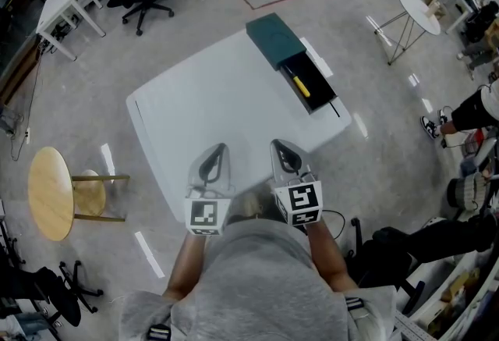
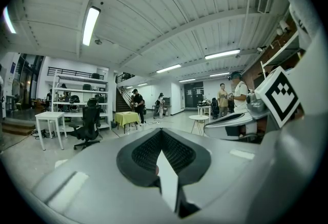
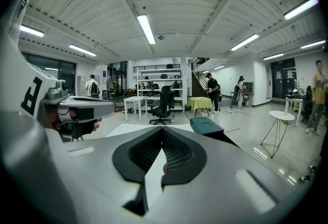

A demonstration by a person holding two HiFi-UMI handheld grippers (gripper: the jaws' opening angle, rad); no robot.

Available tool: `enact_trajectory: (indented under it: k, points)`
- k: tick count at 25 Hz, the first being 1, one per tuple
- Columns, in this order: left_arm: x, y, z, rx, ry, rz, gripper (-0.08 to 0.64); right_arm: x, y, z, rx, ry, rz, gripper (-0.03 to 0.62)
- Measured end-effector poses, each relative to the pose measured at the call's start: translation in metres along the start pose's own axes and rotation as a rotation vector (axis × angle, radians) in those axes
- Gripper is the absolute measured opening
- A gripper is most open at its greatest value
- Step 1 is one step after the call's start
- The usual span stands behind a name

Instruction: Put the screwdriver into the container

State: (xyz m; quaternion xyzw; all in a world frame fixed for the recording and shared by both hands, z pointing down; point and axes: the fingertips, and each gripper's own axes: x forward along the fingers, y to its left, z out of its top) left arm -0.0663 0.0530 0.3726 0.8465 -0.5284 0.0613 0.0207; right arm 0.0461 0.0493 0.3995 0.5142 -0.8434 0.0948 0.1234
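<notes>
Since the yellow screwdriver already lies inside the open tray that slides out of the dark green container, the placing step looks done, imo. The container sits along the far right edge of the white tabletop, lid end by the far corner, tray end twd the right corner. Left gripper & right gripper both hover over the tabletop's near edge, well apart from the container. Each has its jaws fully together w/ nothing between them. Next move, prob: nothing left to carry; at most nudge the tray shut, which would call for a reach across the tabletop to the tray's outer end. Screwdriver's long axis runs lengthwise in the tray, parallel to the container's long sides, i.e. along that far right edge. Which end is the tip: too small to tell, only the yellow part reads clearly.
</notes>
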Motion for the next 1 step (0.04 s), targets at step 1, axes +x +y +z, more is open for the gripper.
enact_trajectory:
  k: [1]
  points:
    - [0.0001, 0.0004, -0.0003, 0.0, 0.0, 0.0, 0.012, 0.0002, 0.0003, -0.0001, 0.001, 0.0, 0.0, 0.003]
